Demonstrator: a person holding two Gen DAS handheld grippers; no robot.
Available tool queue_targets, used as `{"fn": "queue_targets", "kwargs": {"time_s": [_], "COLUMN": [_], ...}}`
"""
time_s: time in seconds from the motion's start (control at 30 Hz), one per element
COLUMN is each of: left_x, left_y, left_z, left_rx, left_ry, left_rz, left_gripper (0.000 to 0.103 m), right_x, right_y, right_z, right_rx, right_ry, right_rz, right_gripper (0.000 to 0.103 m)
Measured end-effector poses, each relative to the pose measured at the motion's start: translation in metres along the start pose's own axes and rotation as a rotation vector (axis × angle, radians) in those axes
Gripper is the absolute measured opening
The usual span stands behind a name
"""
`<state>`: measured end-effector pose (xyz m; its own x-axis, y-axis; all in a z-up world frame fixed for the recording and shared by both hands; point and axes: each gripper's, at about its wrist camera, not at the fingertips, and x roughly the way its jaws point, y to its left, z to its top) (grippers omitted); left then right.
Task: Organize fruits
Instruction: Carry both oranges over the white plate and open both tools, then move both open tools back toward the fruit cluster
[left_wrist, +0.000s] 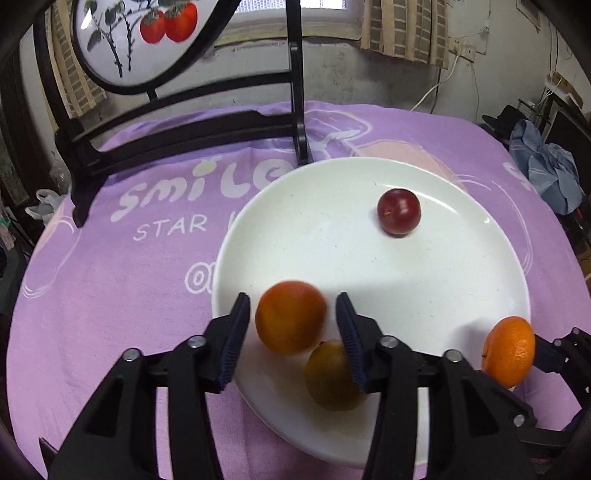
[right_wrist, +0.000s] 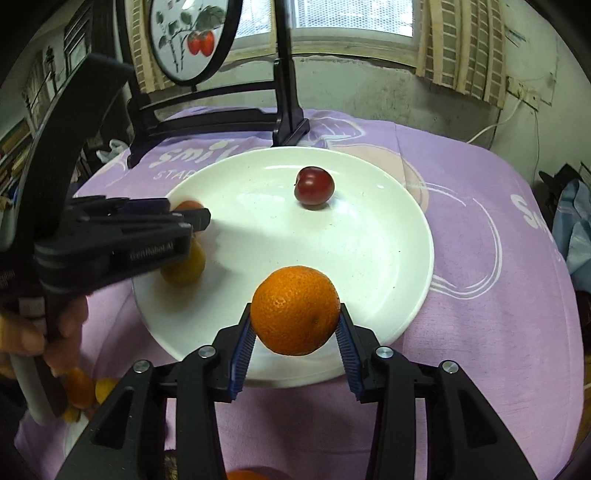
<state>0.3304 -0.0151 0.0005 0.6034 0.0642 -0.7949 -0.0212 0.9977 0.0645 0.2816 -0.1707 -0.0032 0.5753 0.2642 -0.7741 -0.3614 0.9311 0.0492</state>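
The right gripper (right_wrist: 295, 345) holds a mandarin (right_wrist: 295, 310) between its blue pads, above the near rim of the white plate (right_wrist: 369, 258); its stem dimple faces the gripper. The left gripper (left_wrist: 291, 339) stands open, the pads apart from the round orange fruit (left_wrist: 290, 316) between them, with a yellow-green fruit (left_wrist: 330, 376) just nearer. Farther away, a dark red plum (left_wrist: 399, 211) lies on the plate, its stem end pointing left.

The purple cloth (left_wrist: 110, 277) says "smile" in big white letters, partly hidden by the plate, with "STAR" under it. The left gripper (right_wrist: 188, 218) has small letters like "GenRobot.AI" on its side.
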Motion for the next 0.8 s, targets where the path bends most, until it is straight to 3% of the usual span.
{"fn": "queue_targets", "kwargs": {"time_s": [0.03,0.07,0.1,0.37,0.57,0.8], "left_x": [-0.005,-0.011,-0.021,-0.076,-0.119,-0.142], "left_y": [-0.001,-0.001,-0.002,0.0,0.013,0.033], "left_z": [0.001,0.001,0.0,-0.026,-0.078,-0.138], "left_rx": [0.003,0.002,0.001,0.019,0.007,-0.007], "left_ry": [-0.016,-0.033,-0.064,-0.08,-0.121,-0.094], "left_rz": [0.005,0.009,0.012,-0.051,-0.05,-0.029], "left_gripper": [0.066,0.082,0.088,0.088,0.093,0.093], "right_x": [-0.002,-0.005,-0.011,-0.057,-0.088,-0.113], "right_y": [0.0,0.0,0.0,0.004,0.007,0.018], "right_z": [0.0,0.0,-0.001,-0.032,-0.077,-0.125], "right_rx": [0.008,0.014,0.02,0.012,-0.004,-0.013], "right_ry": [-0.001,-0.011,-0.027,-0.055,-0.039,-0.013], "right_rz": [0.002,0.001,0.002,0.027,0.005,0.015], "right_gripper": [0.05,0.055,0.059,0.064,0.064,0.064]}}
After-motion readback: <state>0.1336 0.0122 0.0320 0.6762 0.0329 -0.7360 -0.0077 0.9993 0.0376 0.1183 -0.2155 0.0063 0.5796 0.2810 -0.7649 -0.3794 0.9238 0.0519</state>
